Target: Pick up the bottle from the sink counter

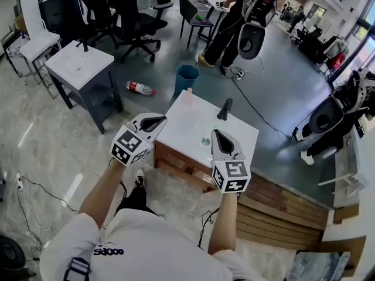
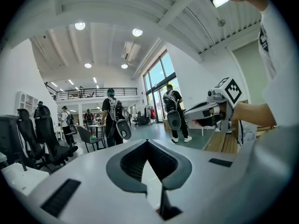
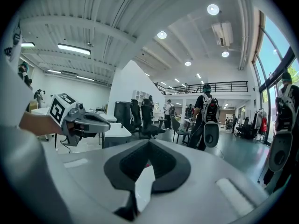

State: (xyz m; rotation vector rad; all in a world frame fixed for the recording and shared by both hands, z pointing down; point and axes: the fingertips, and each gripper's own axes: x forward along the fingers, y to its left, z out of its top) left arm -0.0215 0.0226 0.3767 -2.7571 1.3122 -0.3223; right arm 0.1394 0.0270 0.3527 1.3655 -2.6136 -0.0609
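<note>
A clear plastic bottle (image 1: 139, 88) with a red label lies on its side on the grey floor, left of a blue bin (image 1: 187, 78). Below me stands a white sink counter (image 1: 187, 119) with a black faucet (image 1: 225, 109) and a round drain (image 1: 205, 141); no bottle shows on it. My left gripper (image 1: 156, 122) hovers over the counter's left edge, its jaws shut with nothing between them (image 2: 147, 142). My right gripper (image 1: 217, 134) hangs over the counter near the drain, also shut and empty (image 3: 149, 142). Both gripper views look out level across the room.
A second white counter (image 1: 79, 63) on a dark frame stands at the left. Black office chairs (image 1: 132, 13) are behind it. People with gear stand at the back (image 1: 234, 22) and at the right (image 1: 343, 113). A cable (image 1: 263, 119) runs over the floor; wooden boards (image 1: 281, 209) lie right of the counter.
</note>
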